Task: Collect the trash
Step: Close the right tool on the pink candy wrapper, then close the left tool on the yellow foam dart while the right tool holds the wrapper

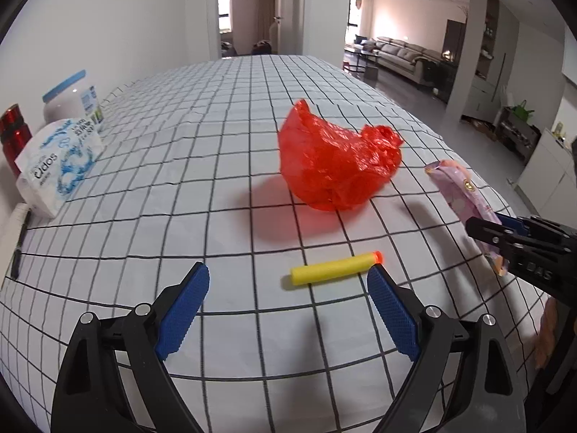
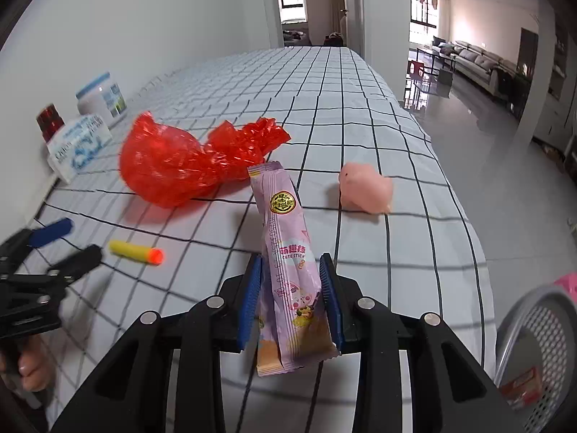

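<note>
Scanning from the left edge of the checked tablecloth (image 1: pixel 223 151), a red canister (image 1: pixel 12 137), a white blue-lidded jar (image 1: pixel 70 99) and a white-and-blue packet (image 1: pixel 54 166) stand by the wall, none of them obvious trash. Next comes the left gripper (image 1: pixel 288 274), its jaws spread wide and empty, hovering just behind a yellow foam dart (image 1: pixel 333 269) with an orange tip; the dart looks feather-light and squashy, best pinched across its middle. Beyond it lies a crumpled red plastic bag (image 1: pixel 339 160), thin, slippery and shapeless, so a bunched fold is probably the surest hold. Further right, the right gripper (image 2: pixel 290 270) is clamped on a pink snack wrapper (image 2: pixel 288 252) printed "CUTE STICK", held by its lower half and lifted clear of the cloth; it looks light and floppy, likely to slip if gripped loosely. A pink squishy toy (image 2: pixel 366 191) sits beyond, and a mesh wastebasket (image 2: pixel 537 353) waits at the far right.
</note>
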`<action>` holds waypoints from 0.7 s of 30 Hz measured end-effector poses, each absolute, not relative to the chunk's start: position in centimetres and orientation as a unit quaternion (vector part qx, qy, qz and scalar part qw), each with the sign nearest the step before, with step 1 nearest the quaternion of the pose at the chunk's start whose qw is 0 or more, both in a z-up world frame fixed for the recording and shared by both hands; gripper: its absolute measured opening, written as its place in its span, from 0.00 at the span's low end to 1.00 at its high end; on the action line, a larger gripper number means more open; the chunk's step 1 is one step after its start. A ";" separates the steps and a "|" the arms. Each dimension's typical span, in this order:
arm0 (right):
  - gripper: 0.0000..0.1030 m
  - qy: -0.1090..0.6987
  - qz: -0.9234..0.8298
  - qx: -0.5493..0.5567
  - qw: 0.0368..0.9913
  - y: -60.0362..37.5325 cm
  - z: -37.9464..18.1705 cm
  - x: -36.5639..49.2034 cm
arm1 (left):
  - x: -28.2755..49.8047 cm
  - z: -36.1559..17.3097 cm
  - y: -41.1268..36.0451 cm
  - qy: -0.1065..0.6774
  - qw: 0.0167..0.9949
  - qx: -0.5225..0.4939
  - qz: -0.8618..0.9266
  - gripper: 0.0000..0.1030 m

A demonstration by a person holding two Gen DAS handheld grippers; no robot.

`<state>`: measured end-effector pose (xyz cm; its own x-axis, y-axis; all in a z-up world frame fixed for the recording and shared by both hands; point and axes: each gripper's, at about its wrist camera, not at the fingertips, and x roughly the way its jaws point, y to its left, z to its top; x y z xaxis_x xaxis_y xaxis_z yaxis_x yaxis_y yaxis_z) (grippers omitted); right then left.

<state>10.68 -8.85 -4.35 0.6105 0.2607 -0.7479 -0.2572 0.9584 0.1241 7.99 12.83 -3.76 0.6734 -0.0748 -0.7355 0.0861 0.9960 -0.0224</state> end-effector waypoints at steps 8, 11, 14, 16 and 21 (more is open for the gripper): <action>0.31 0.412 0.156 0.041 0.897 -10.3 -3.3 7.6 | 8.6 -4.9 12.1 0.419 0.906 0.021 -0.056 0.85; 0.31 0.412 0.158 0.048 0.896 -10.7 -3.2 6.8 | 8.9 -5.0 11.7 0.421 0.905 0.032 -0.057 0.85; 0.31 0.411 0.160 0.056 0.896 -11.2 -3.2 6.3 | 9.1 -4.9 11.2 0.416 0.906 0.047 -0.062 0.85; 0.31 0.411 0.161 0.061 0.895 -11.4 -3.2 6.2 | 9.5 -4.9 11.1 0.417 0.905 0.052 -0.072 0.85; 0.31 0.411 0.162 0.068 0.895 -12.1 -3.1 5.6 | 10.4 -4.9 11.0 0.411 0.903 0.062 -0.111 0.85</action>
